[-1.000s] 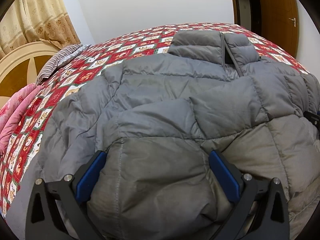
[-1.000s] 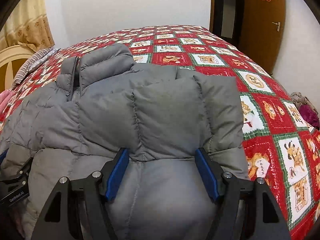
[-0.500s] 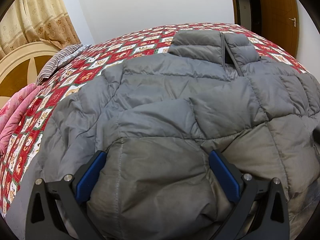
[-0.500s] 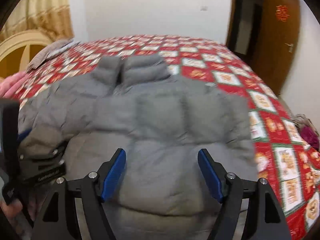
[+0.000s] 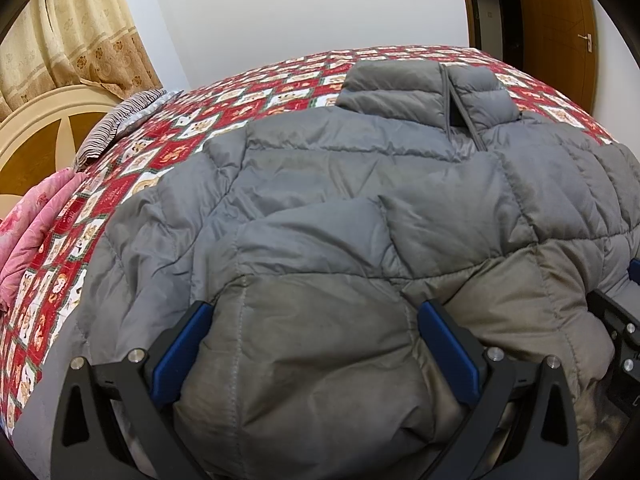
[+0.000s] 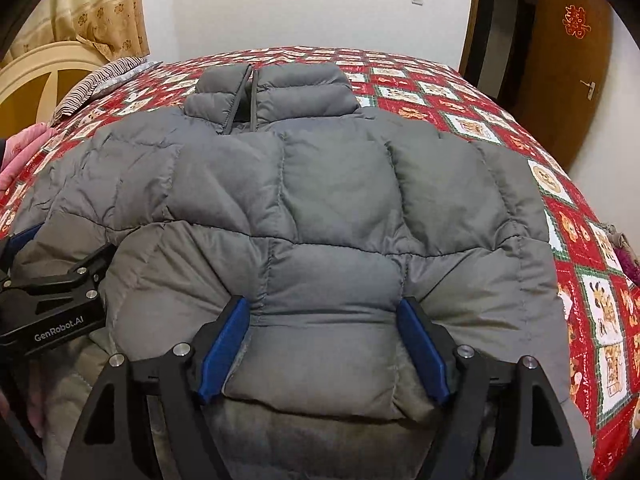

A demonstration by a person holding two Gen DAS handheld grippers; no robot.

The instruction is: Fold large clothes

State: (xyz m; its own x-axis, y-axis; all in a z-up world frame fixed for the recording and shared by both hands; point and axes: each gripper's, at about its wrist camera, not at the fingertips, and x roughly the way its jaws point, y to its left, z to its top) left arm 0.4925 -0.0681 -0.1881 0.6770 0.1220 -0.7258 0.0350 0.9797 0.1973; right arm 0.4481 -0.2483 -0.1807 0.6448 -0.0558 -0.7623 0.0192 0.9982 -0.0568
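The grey puffer jacket (image 6: 336, 208) lies spread on the bed (image 6: 460, 96), collar far. Left claw (image 5: 316, 354) and right claw (image 6: 324, 346) both gape wide around its near hem; the slick, puffy fabric could slip from a shallow pinch

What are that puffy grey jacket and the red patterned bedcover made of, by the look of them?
The grey jacket looks like thin synthetic shell fabric, nylon or polyester, over a puffy filling: stitched channels bulge and the surface has a faint sheen with fine creases. The filling itself cannot be seen. The red bedcover looks like matte printed woven cloth, perhaps cotton, with flat bear squares and no shine.
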